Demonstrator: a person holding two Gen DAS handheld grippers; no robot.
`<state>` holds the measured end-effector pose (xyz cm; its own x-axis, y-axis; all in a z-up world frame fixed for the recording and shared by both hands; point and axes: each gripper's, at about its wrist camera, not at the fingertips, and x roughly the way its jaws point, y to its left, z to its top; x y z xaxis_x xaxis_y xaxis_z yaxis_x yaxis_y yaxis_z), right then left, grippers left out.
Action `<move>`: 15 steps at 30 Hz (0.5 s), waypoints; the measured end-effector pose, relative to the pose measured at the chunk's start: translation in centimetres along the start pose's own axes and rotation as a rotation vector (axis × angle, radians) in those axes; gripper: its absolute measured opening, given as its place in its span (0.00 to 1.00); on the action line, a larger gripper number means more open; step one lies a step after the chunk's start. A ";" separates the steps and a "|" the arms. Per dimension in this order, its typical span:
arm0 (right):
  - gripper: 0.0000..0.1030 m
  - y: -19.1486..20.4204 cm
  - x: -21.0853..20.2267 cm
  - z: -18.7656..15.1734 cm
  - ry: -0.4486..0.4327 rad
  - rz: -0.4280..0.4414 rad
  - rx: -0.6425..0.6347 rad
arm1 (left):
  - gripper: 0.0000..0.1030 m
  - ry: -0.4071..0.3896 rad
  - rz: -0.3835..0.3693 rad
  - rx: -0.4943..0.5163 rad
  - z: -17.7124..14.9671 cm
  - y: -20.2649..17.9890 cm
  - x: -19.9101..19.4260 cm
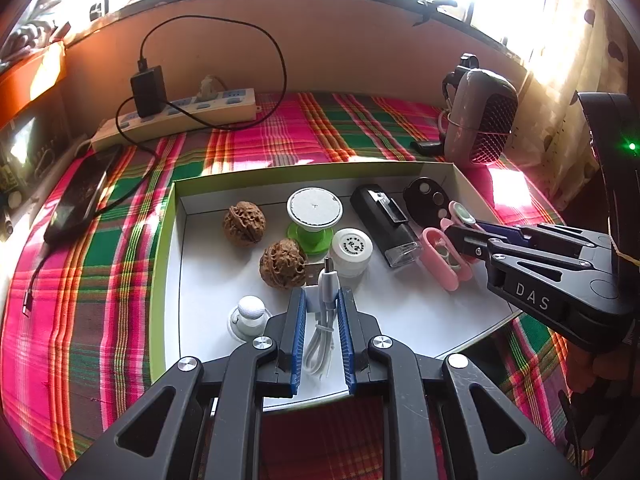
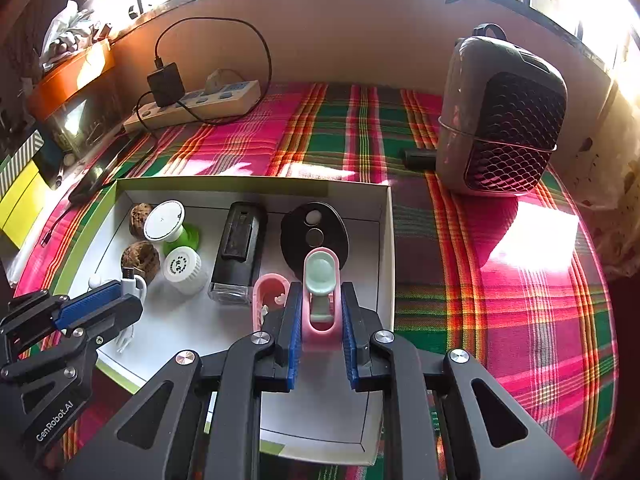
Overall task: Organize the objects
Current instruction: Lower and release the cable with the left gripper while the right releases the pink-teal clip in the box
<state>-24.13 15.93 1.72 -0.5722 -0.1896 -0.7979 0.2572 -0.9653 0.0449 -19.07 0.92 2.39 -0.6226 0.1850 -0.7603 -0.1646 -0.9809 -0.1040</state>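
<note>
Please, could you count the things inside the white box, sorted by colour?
Brown: 2, walnuts
White: 3, jar, cable, round knob
Green and white: 1, spool
Black: 2, rectangular device, oval disc
Pink: 1, open case
Total: 9

Checked woven cloth point(image 2: 500, 300): pink, green, orange, yellow stripes. Shallow cardboard box point(image 1: 172, 216): white inside, lime-green rim. In box, near far wall: two brown wrinkled walnuts point(image 1: 244, 224); green plastic spool with white round top point(image 1: 315, 210); black rectangular lighter, clear end point(image 1: 386, 228); black oval disc point(image 2: 314, 232). White ribbed-lid jar point(image 2: 182, 268), mid-box. Pink plastic toy case, mint-green oval lid point(image 2: 320, 276). White coiled cable point(image 1: 322, 336). Gripper pads blue point(image 2: 294, 340), frames black.
</note>
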 end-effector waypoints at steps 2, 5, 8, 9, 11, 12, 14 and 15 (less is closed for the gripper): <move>0.18 0.1 0.0 0.0 0.001 0.003 -0.004 | 0.14 0.003 -0.002 -0.002 0.0 0.0 0.1; 0.18 0.1 0.0 -0.1 -0.002 0.001 0.001 | 0.14 0.012 0.000 0.000 -0.1 0.0 0.2; 0.18 0.1 0.0 -0.1 -0.002 0.001 0.002 | 0.14 0.023 0.002 -0.003 -0.1 0.0 0.4; 0.18 0.1 0.0 -0.1 -0.002 0.002 0.004 | 0.14 0.025 0.001 -0.005 -0.2 0.0 0.5; 0.18 0.0 0.0 -0.1 -0.002 0.003 0.008 | 0.14 0.026 0.001 -0.006 -0.2 0.1 0.4; 0.18 0.0 0.0 -0.1 -0.002 0.004 0.011 | 0.14 0.025 0.000 -0.007 -0.2 0.1 0.5; 0.18 0.0 0.0 -0.1 -0.002 0.004 0.010 | 0.14 0.025 -0.001 -0.007 -0.2 0.1 0.5; 0.18 0.0 0.0 -0.1 -0.001 0.003 0.011 | 0.14 0.025 -0.002 -0.008 -0.2 0.1 0.5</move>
<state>-24.05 15.94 1.67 -0.5725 -0.1931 -0.7968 0.2507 -0.9665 0.0541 -19.24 0.87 1.90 -0.6029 0.1851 -0.7760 -0.1597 -0.9810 -0.1099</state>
